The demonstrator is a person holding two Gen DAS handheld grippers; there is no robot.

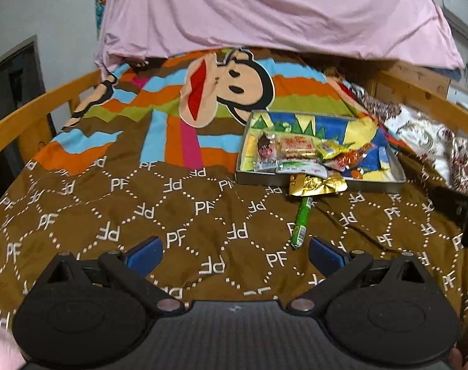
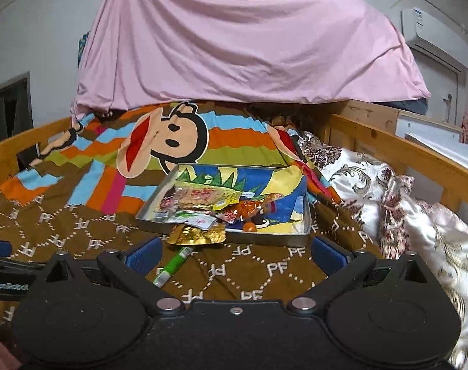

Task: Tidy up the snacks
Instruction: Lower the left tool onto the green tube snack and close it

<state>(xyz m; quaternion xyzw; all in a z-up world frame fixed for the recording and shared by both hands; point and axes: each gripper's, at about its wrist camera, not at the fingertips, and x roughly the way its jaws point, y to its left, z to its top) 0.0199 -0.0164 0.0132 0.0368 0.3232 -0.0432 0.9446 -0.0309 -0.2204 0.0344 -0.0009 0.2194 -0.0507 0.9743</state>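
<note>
A: Where do our tongs stand?

B: Our left tongs (image 1: 235, 254) are spread wide apart with nothing between the blue pads, held above the brown bedspread (image 1: 110, 215). Our right tongs (image 2: 235, 254) are spread just as wide, and they too grip nothing.

A: And the snacks?

B: Most of them lie in the metal tray (image 1: 323, 183), which sits on the bed ahead of our left tongs and off to their right. From our right tongs the tray (image 2: 264, 239) is straight ahead and near. Inside it we see a heap of wrapped packets, among them a red-and-clear packet (image 1: 297, 149) along the near left side.

A: Is anything outside the tray?

B: Two things. A gold foil packet (image 1: 315, 185) hangs over the near rim, partly on the bedspread. Just this side of it lies a green stick snack (image 1: 301, 223), flat on the bedspread, its near end close to the right pad of our left tongs. In the right wrist view that green stick (image 2: 174, 265) points toward the left pad, its near end just beside it.

A: What else is around us?

B: A pink sheet (image 2: 234, 46) hangs beyond the tray, and a patterned pillow (image 2: 388, 191) lies to the right of our right tongs.
</note>
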